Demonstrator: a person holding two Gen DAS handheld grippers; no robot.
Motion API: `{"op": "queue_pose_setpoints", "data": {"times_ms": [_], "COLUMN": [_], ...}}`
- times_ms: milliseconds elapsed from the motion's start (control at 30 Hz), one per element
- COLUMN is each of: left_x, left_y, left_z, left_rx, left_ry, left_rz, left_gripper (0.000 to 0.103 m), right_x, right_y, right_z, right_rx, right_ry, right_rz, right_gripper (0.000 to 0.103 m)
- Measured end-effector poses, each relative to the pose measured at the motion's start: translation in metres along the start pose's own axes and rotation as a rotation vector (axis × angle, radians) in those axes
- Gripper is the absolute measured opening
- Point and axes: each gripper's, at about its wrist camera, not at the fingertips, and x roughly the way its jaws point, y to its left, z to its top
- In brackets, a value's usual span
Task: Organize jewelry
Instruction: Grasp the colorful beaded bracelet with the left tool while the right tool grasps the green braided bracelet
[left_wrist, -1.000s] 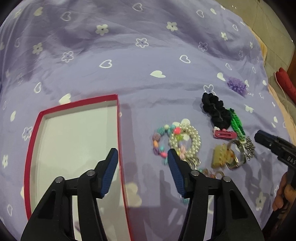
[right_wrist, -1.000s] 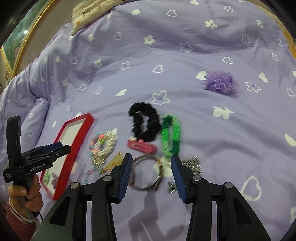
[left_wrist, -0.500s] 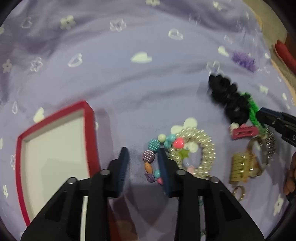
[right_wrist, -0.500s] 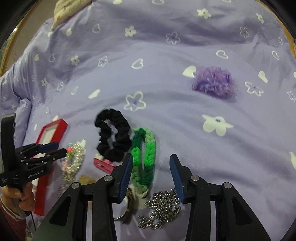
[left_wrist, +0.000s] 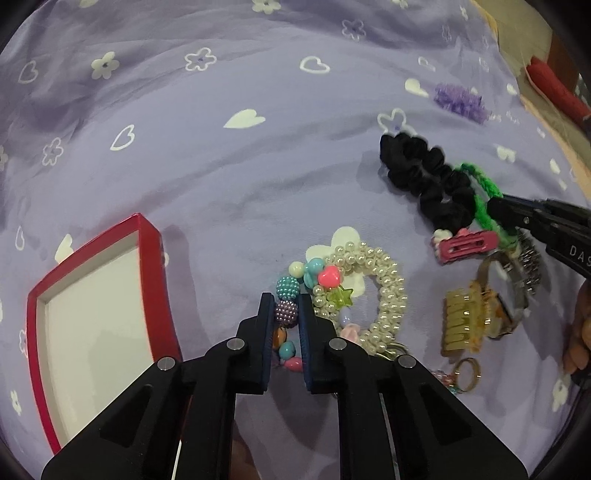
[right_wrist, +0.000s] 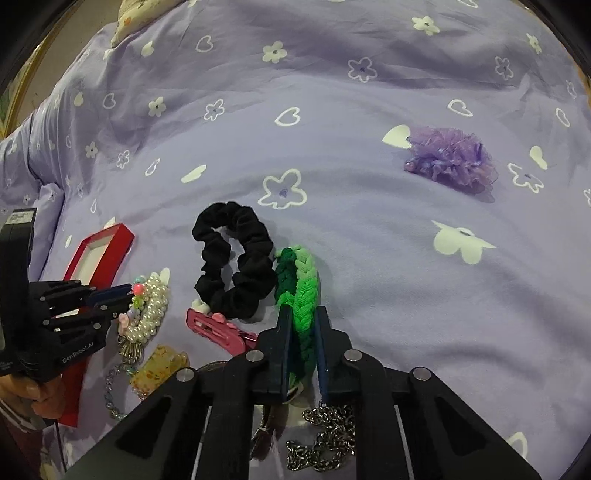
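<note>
While a purple bedsheet (left_wrist: 229, 177) printed with white hearts and flowers is spread beneath everything, a red box (left_wrist: 147, 236) with a white inside is seen open at the far left of the left wrist view. Just right of it, the left gripper (left_wrist: 286, 314) is clamped on a colourful beaded bracelet (left_wrist: 287, 314), whose purple bead is pinched between the blue pads; these jaws have just been closing. A pearl bracelet (left_wrist: 384, 291) is laid against the beaded one. Further right, a yellow claw clip (left_wrist: 461, 321), a gold ring (left_wrist: 467, 373) and a pink hair clip (left_wrist: 465, 245) are scattered close together, with a black scrunchie (left_wrist: 424, 177) above them and a purple ruffled scrunchie (left_wrist: 458, 99) well apart near the top.

From the right wrist view, the red box (right_wrist: 110, 240) and the left gripper (right_wrist: 127, 291) are found at the left edge, a hand (right_wrist: 33, 391) being seen under its handle. Right of the black scrunchie (right_wrist: 236, 262), a green braided band (right_wrist: 301, 295) is gripped by the right gripper (right_wrist: 301, 325), whose jaws have likewise just been closing on it. A silver chain (right_wrist: 325, 439) is partly hidden below those jaws.
</note>
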Motion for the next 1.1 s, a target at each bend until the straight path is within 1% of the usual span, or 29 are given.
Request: {"op": "queue_pose_setpoints", "data": {"times_ms": [133,367,567,700,867,1100], "left_x": [-0.026,-0.068,-0.106,-0.127,-0.145,-0.158], "left_y": [0.007,0.017,0.026,0.031,0.042,0.063], "left_z": [-0.007,-0.019,-0.035,-0.044,-0.057,-0.075], "left_rx": [-0.060,-0.152,-0.213,-0.238,-0.265,-0.308], "left_ry": [-0.058,-0.134,-0.201,-0.231,-0.254,-0.267], "left_rz": [-0.037,-0.096,-0.102,-0.103,-0.092,-0.064], "left_gripper": [0.011,0.011,0.011,0.011,0.011,0.011], "right_x": [-0.015,-0.045,-0.063,-0.067,-0.073,-0.074], "right_y": [0.000,0.008,0.033,0.051,0.079,0.115], "right_z": [0.001,-0.002,-0.008,-0.013,-0.021,-0.030], "right_rx": [0.008,0.021,-0.005,-0.017,-0.053,-0.094], "right_ry": [-0.033,-0.078,-0.093,-0.090,-0.086,-0.069], "right_rz": [0.016,0.074,0.126,0.169,0.216,0.274], "right_gripper": [0.011,0.011,0.011,0.011,0.011,0.011]}}
